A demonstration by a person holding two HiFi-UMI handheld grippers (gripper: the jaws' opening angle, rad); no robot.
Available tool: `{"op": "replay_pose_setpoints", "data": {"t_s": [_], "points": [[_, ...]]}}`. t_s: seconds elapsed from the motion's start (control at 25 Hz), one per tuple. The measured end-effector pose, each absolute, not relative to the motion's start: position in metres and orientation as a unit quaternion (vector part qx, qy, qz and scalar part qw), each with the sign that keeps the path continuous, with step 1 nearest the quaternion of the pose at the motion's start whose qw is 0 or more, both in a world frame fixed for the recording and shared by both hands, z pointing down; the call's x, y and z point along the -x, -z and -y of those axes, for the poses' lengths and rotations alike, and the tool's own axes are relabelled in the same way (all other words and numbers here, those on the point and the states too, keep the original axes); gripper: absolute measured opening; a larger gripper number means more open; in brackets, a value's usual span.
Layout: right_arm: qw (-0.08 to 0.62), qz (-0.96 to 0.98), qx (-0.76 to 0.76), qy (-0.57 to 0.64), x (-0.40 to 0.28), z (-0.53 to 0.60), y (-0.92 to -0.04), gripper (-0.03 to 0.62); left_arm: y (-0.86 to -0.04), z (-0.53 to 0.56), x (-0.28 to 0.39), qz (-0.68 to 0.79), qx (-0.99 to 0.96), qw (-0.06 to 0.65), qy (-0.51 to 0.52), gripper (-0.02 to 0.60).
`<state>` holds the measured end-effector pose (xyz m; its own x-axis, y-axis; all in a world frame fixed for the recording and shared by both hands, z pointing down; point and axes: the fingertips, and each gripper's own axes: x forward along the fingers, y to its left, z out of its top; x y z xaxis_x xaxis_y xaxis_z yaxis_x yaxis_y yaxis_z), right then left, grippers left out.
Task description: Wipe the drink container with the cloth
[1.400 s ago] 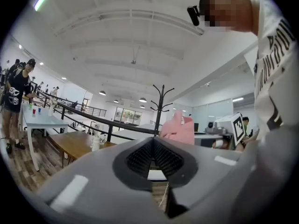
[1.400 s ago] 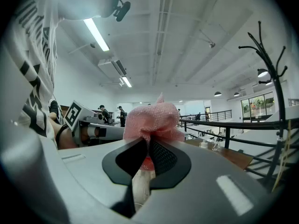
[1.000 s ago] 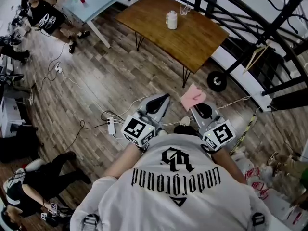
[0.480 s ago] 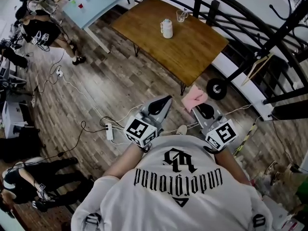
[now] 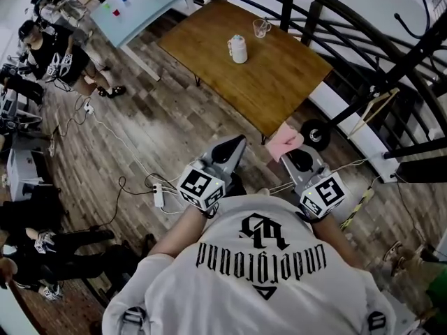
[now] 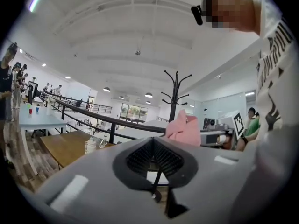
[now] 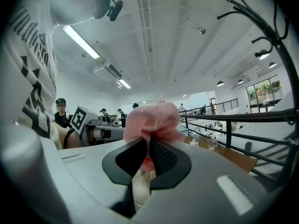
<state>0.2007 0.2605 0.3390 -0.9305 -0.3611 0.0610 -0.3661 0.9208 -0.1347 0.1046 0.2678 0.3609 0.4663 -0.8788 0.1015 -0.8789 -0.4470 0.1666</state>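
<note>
A white drink container [image 5: 238, 49] stands on the brown wooden table [image 5: 279, 68], far ahead of me; it also shows small in the left gripper view as the container [image 6: 89, 145] and in the right gripper view [image 7: 194, 143]. My right gripper [image 5: 287, 147] is shut on a pink cloth [image 5: 284, 141], which bunches above its jaws [image 7: 152, 119]. My left gripper [image 5: 234, 145] is shut with nothing in it, held at chest height beside the right one. Both are well short of the table.
A clear glass [image 5: 260, 27] stands near the container. A black railing [image 5: 363, 40] runs behind the table. A light blue table [image 5: 140, 2] with small cups stands at far left. Cables and a power strip [image 5: 159, 196] lie on the wood floor. People sit at the left.
The table and container have shifted left and slightly nearer in the head view as I move forward. Both grippers stay shut, the cloth still in the right one.
</note>
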Motion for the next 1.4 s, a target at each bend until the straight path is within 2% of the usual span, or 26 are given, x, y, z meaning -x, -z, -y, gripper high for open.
{"op": "replay_pose_setpoints", "data": {"t_s": [0.28, 0.56, 0.76, 1.04, 1.4], "points": [[0.021, 0.973, -0.217, -0.072, -0.198, -0.214, -0.348, 0.026, -0.375, -0.213, -0.097, 0.494, -0.864, 0.1, -0.002, 0.049], [0.019, 0.967, -0.247, -0.056, -0.167, -0.146, -0.346, 0.026, -0.376, -0.142, -0.059, 0.473, -0.877, 0.083, -0.011, 0.049], [0.019, 0.964, -0.261, -0.057, -0.119, -0.106, -0.349, 0.026, -0.377, -0.104, -0.004, 0.468, -0.88, 0.08, -0.008, 0.049], [0.022, 0.952, -0.297, -0.07, -0.006, -0.026, -0.342, 0.026, -0.366, -0.033, 0.125, 0.456, -0.887, 0.079, -0.006, 0.051], [0.036, 0.937, -0.341, -0.072, 0.051, 0.026, -0.346, 0.026, -0.367, 0.026, 0.18, 0.397, -0.914, 0.08, 0.005, 0.052]]}}
